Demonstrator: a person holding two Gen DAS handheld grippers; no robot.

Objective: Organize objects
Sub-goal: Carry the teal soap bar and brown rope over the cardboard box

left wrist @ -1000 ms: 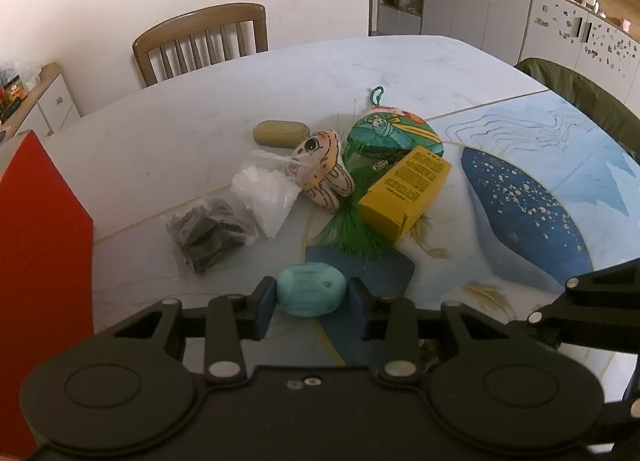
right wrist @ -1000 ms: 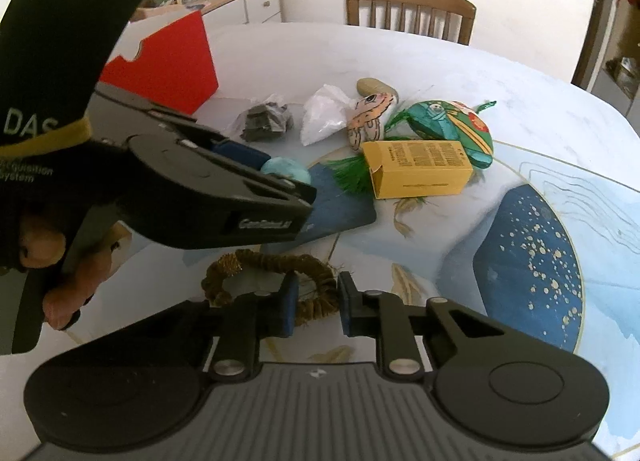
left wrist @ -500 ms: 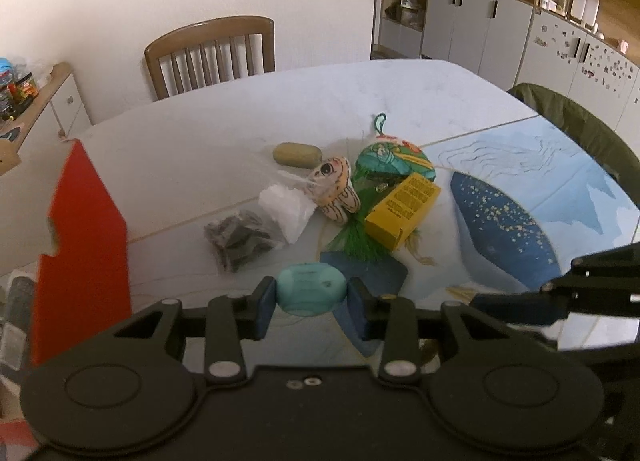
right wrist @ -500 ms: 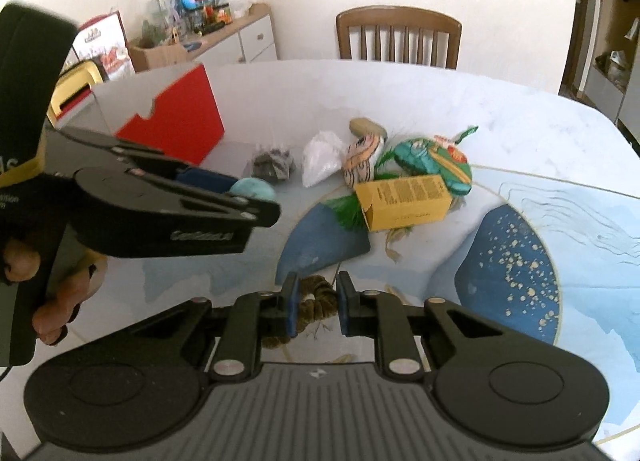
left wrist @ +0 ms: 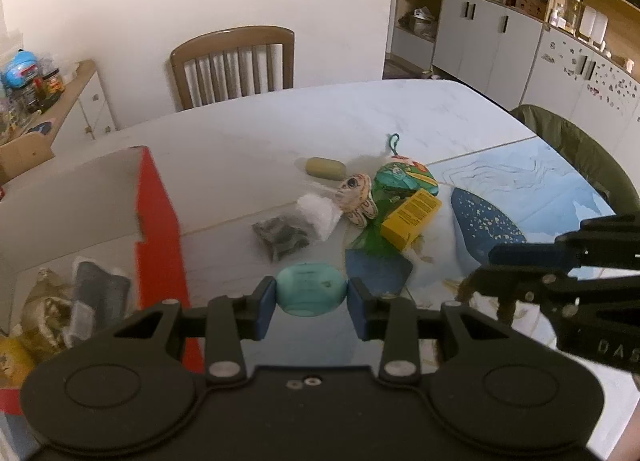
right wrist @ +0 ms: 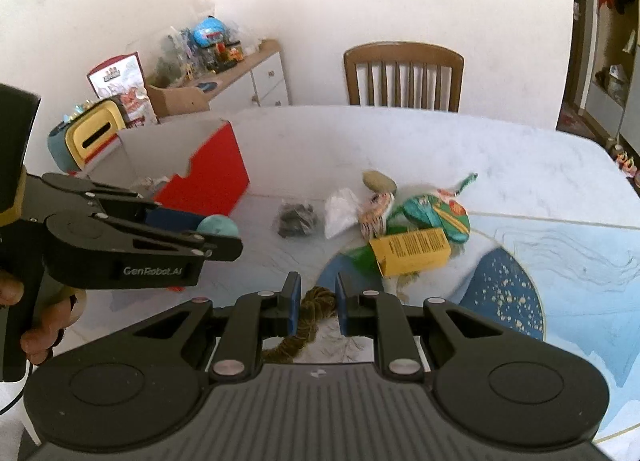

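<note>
The left gripper [left wrist: 312,297] is clamped on a teal oval soap bar [left wrist: 311,295], pinched by its two ends between the blue pads and held up off the table, just right of the red box [left wrist: 160,229]. The right gripper [right wrist: 316,303] is closed on a brown twisted rope ring [right wrist: 316,303], which hangs down between its narrow-set fingers above the table [right wrist: 400,149].

The step in hand looks like the carry: both tools are loaded and the open-topped box, already holding a few soft things, sits to the left. The next move probably calls for swinging the soap over the box wall, clearing its notched red edge, and letting go only once it is over the inside; the rope ring would follow, and its dangling loop may snag on the rim.

Left on the table, well apart from the box, are a dark bag [left wrist: 284,235], a white bag [left wrist: 320,213], an olive soap [left wrist: 325,168], a striped plush [left wrist: 358,203], a yellow carton [left wrist: 412,217] and a green painted pouch [left wrist: 404,179]
</note>
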